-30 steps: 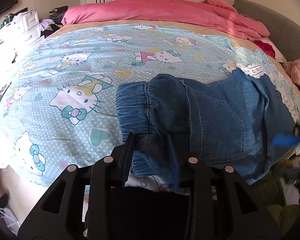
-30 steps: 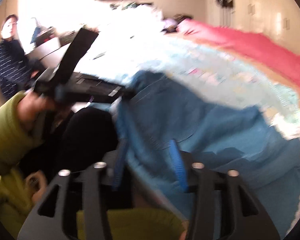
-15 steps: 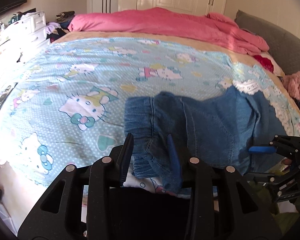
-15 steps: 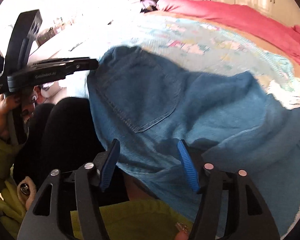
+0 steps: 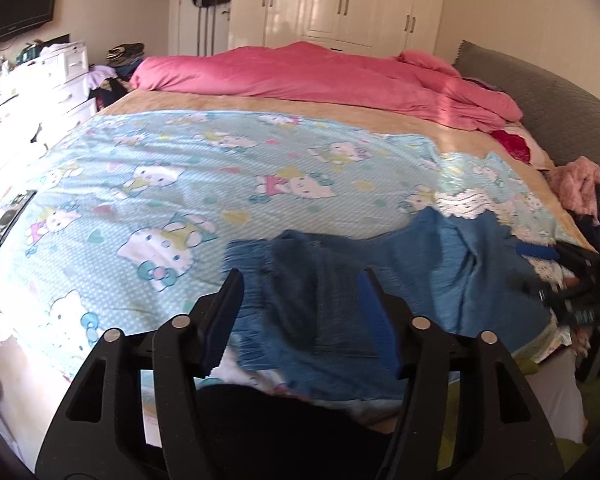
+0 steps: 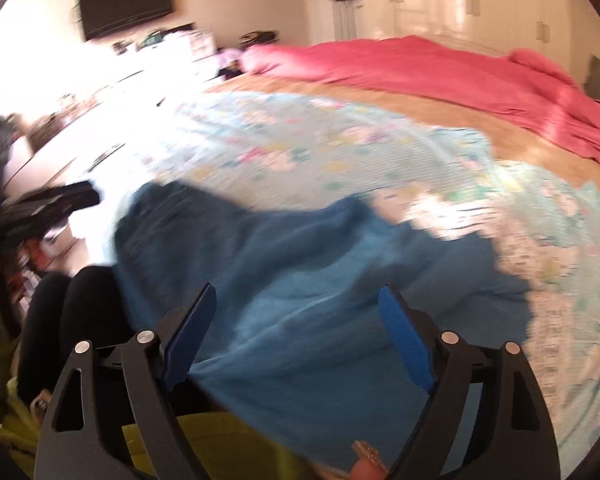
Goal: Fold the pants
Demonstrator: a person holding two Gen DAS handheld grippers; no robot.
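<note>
Blue denim pants (image 5: pixel 380 280) lie folded at the near edge of the bed, elastic waistband to the left. They show blurred in the right wrist view (image 6: pixel 300 280). My left gripper (image 5: pixel 300 280) is open, its fingers either side of the waistband end, holding nothing. My right gripper (image 6: pixel 296 296) is open and empty above the pants' right part; it also appears at the right of the left wrist view (image 5: pixel 556 260).
The bed has a light blue cartoon-cat sheet (image 5: pixel 180 184) and a pink duvet (image 5: pixel 320 76) along the far side. A white dresser (image 5: pixel 40 80) stands left, a grey headboard (image 5: pixel 540 100) right, with pink clothing (image 5: pixel 576 184) beside it.
Both grippers have opened wider and pulled back and up from the pants. The left gripper let go of the waistband. The pants now lie flat on the bed.
</note>
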